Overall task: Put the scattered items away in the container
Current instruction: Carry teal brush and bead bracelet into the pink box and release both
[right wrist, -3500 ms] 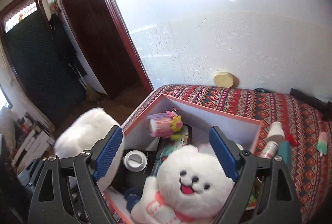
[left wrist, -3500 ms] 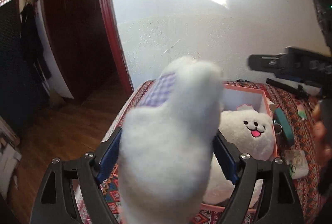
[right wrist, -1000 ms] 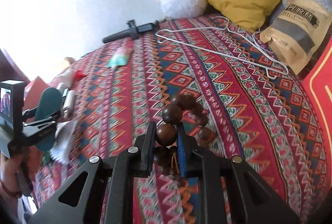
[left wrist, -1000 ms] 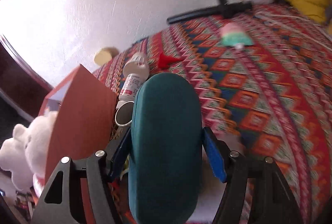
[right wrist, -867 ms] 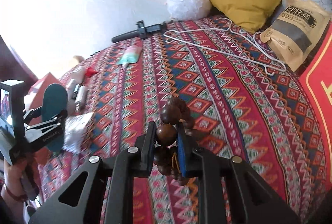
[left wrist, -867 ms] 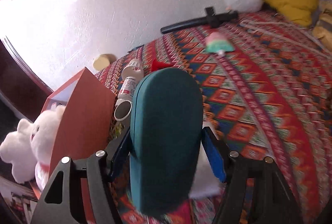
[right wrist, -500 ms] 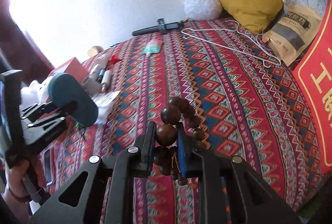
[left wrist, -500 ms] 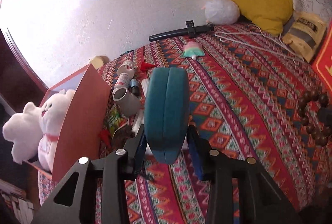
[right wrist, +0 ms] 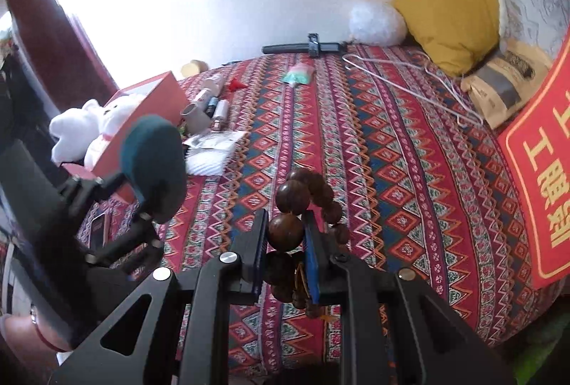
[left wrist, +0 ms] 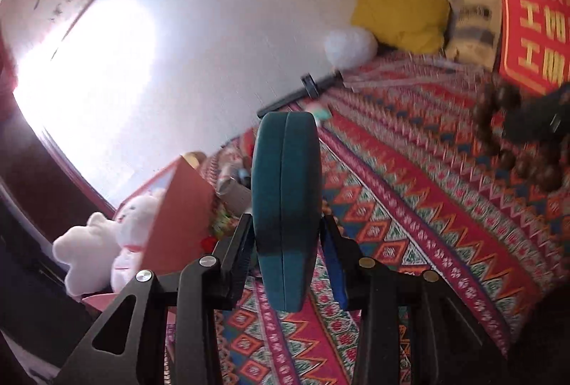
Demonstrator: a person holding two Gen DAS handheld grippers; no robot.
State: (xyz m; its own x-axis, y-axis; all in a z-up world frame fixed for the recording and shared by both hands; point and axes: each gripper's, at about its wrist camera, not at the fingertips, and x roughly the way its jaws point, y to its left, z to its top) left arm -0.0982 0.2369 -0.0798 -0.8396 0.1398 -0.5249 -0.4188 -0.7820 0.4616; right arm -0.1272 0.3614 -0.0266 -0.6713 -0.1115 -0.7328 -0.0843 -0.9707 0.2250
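My left gripper (left wrist: pixel 286 235) is shut on a teal glasses case (left wrist: pixel 285 192), held on edge above the patterned bed; it also shows in the right wrist view (right wrist: pixel 153 150). My right gripper (right wrist: pixel 285 239) is shut on a string of brown wooden beads (right wrist: pixel 297 203), held above the bed's middle; the beads also show in the left wrist view (left wrist: pixel 498 107). The pink box (right wrist: pixel 156 96) stands at the bed's left end with white plush toys (right wrist: pixel 89 125) in it; the box also shows in the left wrist view (left wrist: pixel 178 207).
Beside the box lie small bottles (right wrist: pixel 210 93), a grey cup (right wrist: pixel 194 118), a white packet (right wrist: pixel 213 150) and a red cone (right wrist: pixel 237 84). Farther off are a pastel popsicle toy (right wrist: pixel 299 73), a black bar (right wrist: pixel 302 48), a white hanger (right wrist: pixel 409 78), a yellow pillow (right wrist: pixel 452 7) and a paper bag (right wrist: pixel 506 82).
Both grippers have risen and pulled back from the bed, each still holding its item. The left view has swung up and blurred; the glasses case now stands edge-on.
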